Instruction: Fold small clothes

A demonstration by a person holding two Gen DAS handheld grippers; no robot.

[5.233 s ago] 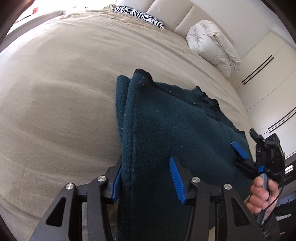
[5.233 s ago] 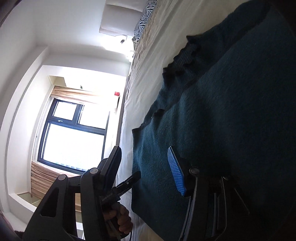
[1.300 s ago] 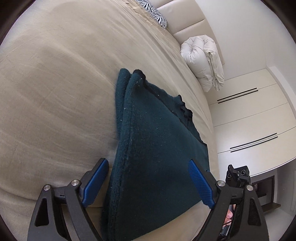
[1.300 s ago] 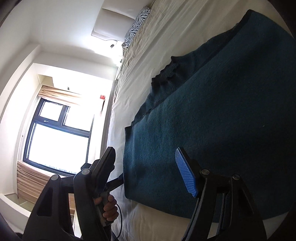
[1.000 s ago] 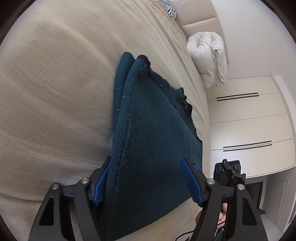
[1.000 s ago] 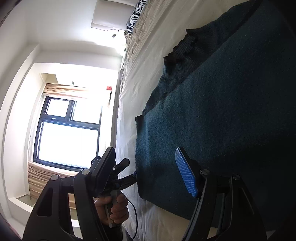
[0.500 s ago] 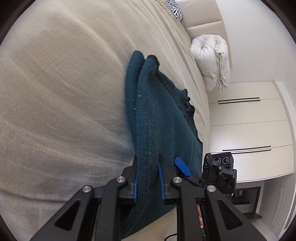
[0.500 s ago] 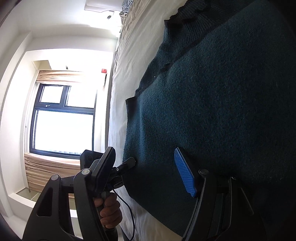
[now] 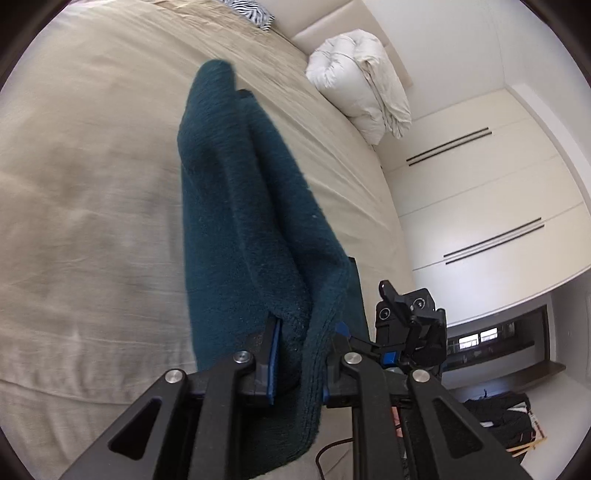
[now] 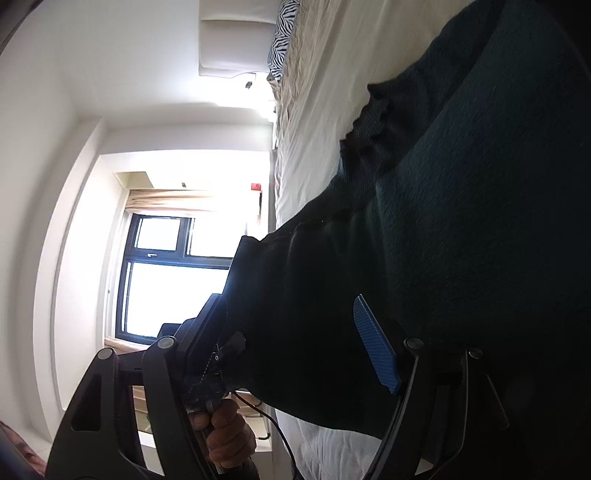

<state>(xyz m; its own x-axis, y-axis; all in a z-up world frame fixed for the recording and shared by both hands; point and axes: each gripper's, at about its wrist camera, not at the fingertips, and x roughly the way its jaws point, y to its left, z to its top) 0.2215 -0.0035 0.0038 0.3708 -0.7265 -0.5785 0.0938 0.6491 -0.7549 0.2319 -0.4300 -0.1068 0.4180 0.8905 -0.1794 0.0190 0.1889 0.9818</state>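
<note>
A dark teal knitted garment (image 9: pixel 236 206) lies folded lengthways on the beige bed (image 9: pixel 81 206). My left gripper (image 9: pixel 300 363) is shut on its near left edge and holds that edge lifted off the bed. In the right wrist view the garment (image 10: pixel 461 206) fills the right side, with its near corner raised. My right gripper (image 10: pixel 291 332) stands open, its blue pad (image 10: pixel 375 350) over the cloth and the other finger (image 10: pixel 207 332) past the cloth's edge. The right gripper also shows in the left wrist view (image 9: pixel 406 325), beside the garment's right edge.
A rolled white duvet (image 9: pixel 362 96) and a zebra-print pillow (image 9: pixel 247 13) lie at the head of the bed. White wardrobe doors (image 9: pixel 480 206) stand to the right. A bright window (image 10: pixel 173 269) is on the far side of the bed. A hand (image 10: pixel 229 435) holds the left gripper's handle.
My left gripper closed on the garment's near edge and has lifted it, so the cloth now rises off the bed. The right gripper stays open over the cloth.
</note>
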